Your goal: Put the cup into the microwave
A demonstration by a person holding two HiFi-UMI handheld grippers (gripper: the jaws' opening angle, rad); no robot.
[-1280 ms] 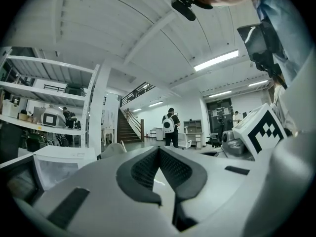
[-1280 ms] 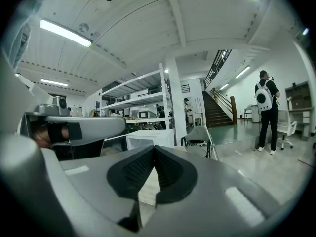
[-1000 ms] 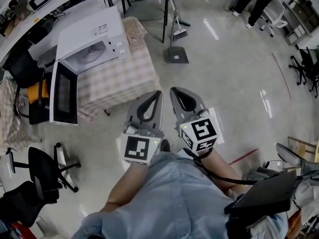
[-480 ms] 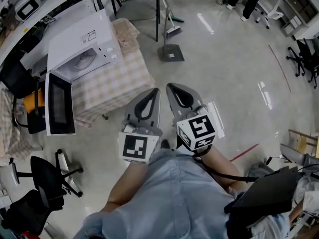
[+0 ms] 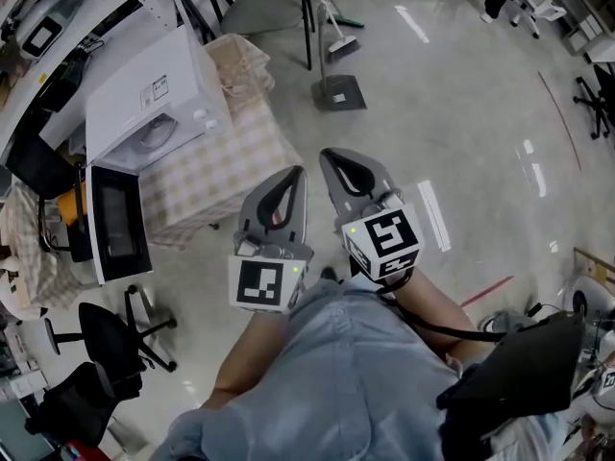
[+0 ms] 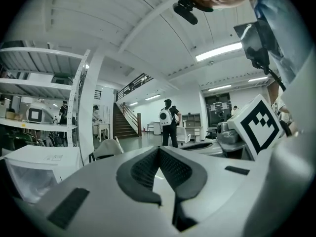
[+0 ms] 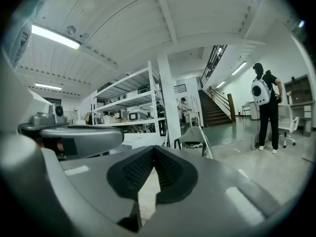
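Observation:
No cup shows in any view. The white microwave (image 5: 144,94) stands on a table with a checked cloth (image 5: 231,161) at the upper left, its door (image 5: 117,233) swung open. My left gripper (image 5: 293,176) and right gripper (image 5: 334,157) are held side by side over the floor, right of the table, both shut and empty. In the left gripper view the left gripper (image 6: 159,149) has its pads meeting at the tip, with the microwave (image 6: 34,172) low at the left. In the right gripper view the right gripper (image 7: 154,149) is closed too.
A broom and dustpan (image 5: 341,92) lean beyond the table. A black office chair (image 5: 115,339) stands below the microwave door. Shelving (image 7: 128,112) lines the left side. A person with a backpack (image 7: 266,107) stands far off near a staircase.
Both grippers stay shut and side by side. The view has shifted as the person walks: the microwave door and table now lie slightly lower and nearer on the left.

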